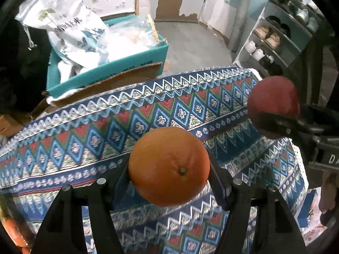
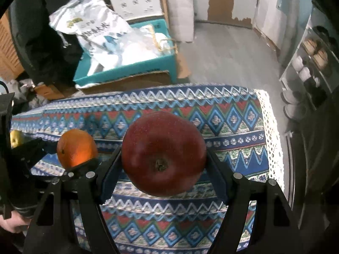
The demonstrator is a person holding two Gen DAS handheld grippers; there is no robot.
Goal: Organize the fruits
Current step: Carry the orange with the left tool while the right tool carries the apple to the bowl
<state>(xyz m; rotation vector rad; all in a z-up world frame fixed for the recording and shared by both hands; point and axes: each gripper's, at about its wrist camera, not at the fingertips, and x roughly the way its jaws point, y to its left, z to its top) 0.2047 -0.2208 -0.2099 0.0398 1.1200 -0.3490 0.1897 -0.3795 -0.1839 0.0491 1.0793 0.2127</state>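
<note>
Only my right view catches a yellow fruit (image 2: 14, 140); left gripper (image 1: 169, 169) clamps the orange (image 1: 169, 166), right gripper (image 2: 163, 158) the apple (image 2: 163, 154).

A patterned blue, red and white cloth (image 2: 233, 114) covers the surface, with a white lace edge (image 2: 273, 127) along its right side
</note>
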